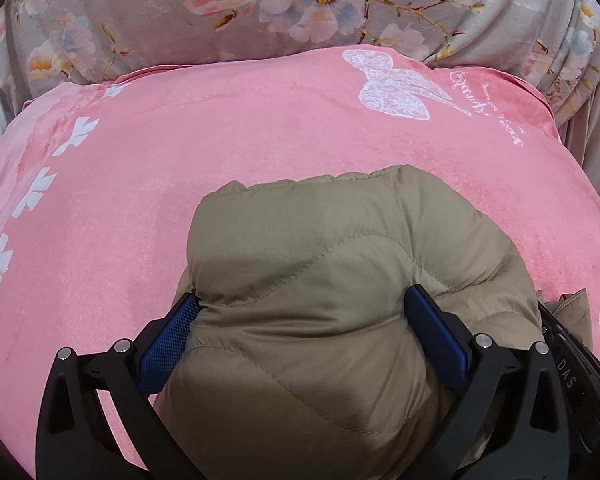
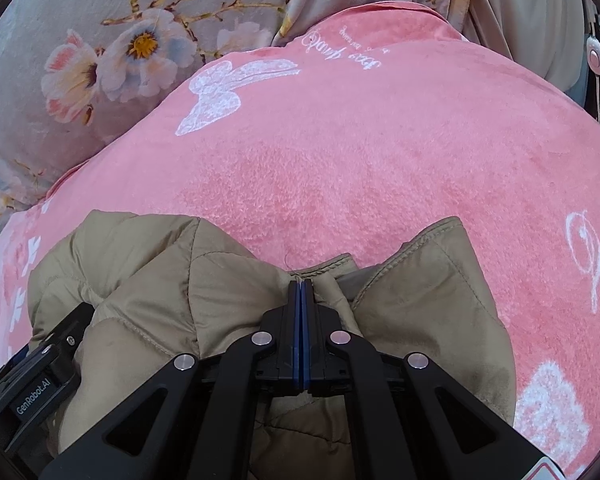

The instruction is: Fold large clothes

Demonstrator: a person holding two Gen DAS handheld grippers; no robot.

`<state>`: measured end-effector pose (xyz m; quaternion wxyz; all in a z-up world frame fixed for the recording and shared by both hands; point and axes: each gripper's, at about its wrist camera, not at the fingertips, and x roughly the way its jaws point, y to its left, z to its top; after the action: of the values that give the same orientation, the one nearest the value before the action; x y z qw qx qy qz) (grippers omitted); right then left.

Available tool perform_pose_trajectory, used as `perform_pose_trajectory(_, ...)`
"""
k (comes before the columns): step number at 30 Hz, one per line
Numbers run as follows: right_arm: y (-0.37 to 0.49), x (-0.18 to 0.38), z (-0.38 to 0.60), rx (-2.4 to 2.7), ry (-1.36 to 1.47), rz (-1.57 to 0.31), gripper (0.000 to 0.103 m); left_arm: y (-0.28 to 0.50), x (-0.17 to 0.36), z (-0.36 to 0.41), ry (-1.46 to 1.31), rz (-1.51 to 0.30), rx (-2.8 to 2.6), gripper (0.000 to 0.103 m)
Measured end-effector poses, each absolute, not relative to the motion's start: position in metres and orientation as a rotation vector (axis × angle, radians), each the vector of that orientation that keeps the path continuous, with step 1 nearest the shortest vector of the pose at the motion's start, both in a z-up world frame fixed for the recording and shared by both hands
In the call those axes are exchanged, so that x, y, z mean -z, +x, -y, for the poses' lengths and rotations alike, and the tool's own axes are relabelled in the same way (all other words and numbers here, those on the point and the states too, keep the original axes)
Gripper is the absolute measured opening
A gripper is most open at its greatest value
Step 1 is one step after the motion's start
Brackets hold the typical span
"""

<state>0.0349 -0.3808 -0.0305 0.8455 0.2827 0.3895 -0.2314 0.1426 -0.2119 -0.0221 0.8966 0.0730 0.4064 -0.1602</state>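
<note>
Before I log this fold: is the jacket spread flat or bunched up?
Bunched up. The jacket sits as a puffy mound on the blanket, clamped by the left hand-held gripper.

Your jacket (image 1: 320, 280) is matt, smooth quilted cloth. The blanket (image 2: 360, 160) under it is fuzzy pink plush. Your gripper pads (image 1: 168, 344) show textured blue rubber.
</note>
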Motion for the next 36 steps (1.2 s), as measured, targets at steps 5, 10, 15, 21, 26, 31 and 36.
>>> perform_pose_trajectory(5,0.001,0.012,0.387,0.407,0.721,-0.775,0.013,0.138,0.009,0.180,0.074,-0.920,0.440,0.098)
perform_pose_trajectory(10,-0.097,-0.013,0.388,0.423,0.732,-0.680,0.074,0.103,-0.004,0.112,-0.066,-1.052,0.549,0.098)
perform_pose_trajectory(15,-0.124,0.040,0.381,0.224,0.923,-0.827,0.075,0.070,0.034,0.084,-0.166,-1.192,0.679,0.098)
perform_pose_trajectory(21,-0.105,0.046,0.353,0.178,0.873,-0.757,0.085,0.059,0.057,0.074,-0.345,-1.221,0.735,0.098)
perform_pose_trajectory(26,-0.082,0.051,0.357,0.155,0.930,-0.687,0.084,0.051,0.046,0.098,-0.249,-1.162,0.751,0.098)
perform_pose_trajectory(31,-0.068,0.057,0.364,0.073,0.994,-0.649,0.054,0.051,0.039,0.111,-0.201,-1.113,0.723,0.098)
perform_pose_trajectory(36,-0.071,0.055,0.367,0.005,1.054,-0.630,0.026,0.040,0.012,0.115,-0.085,-1.006,0.740,0.079)
